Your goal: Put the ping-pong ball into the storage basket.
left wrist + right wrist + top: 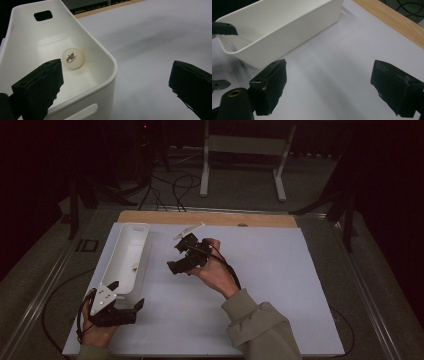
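The left gripper [126, 296] sits at the near end of the bin [121, 251], its jaws spread wide and gripping nothing; one jaw stands over the bin's near corner and the other out over the mat [280, 285], so the near wall lies between them. That straddle reads as either a hold about to be taken on the wall to steady the bin, or a hand drawing off after a drop; I cannot tell which. The right gripper [180, 266] hangs above the mat just beside the bin's long side, turned toward it, jaws likewise wide apart and empty, seemingly waiting with no load. The bin is a long white tub with a handle slot in each end wall, lying lengthwise along the mat's left edge. Inside it is one ball [72, 57], white with a small printed mark, resting on the floor against the side wall in the bin's near half. Nothing else can be seen in the bin. Beyond its far end a strip of wooden tabletop [210, 217] shows past the mat.
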Demonstrator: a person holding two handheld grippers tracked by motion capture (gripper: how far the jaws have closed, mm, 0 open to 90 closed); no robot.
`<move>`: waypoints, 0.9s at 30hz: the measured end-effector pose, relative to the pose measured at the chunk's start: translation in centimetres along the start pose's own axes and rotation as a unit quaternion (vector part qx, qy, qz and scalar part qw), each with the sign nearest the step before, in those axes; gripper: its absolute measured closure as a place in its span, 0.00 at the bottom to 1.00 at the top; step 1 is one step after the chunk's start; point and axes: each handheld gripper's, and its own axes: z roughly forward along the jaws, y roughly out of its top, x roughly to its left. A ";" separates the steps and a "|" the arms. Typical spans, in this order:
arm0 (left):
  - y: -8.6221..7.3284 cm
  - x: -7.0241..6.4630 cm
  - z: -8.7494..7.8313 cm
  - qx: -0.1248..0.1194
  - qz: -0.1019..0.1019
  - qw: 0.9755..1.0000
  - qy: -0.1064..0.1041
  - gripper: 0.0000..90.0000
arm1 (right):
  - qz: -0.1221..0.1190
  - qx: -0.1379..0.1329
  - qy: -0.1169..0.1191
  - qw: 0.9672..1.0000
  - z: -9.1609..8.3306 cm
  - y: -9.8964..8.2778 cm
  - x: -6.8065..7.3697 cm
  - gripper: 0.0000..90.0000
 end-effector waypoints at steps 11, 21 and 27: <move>0.0 0.0 0.0 -0.001 0.000 1.000 0.000 0.00 | 0.008 -0.010 -0.013 1.000 -0.9 -2.2 -0.6 0.14; 0.0 0.0 0.0 -0.001 0.000 1.000 0.001 0.00 | 0.021 -0.018 -0.007 1.000 -1.5 -4.4 -1.1 0.12; 0.0 0.0 0.0 -0.001 0.001 1.000 0.002 0.00 | 0.028 -0.029 -0.010 0.999 -2.2 -5.8 -1.6 0.11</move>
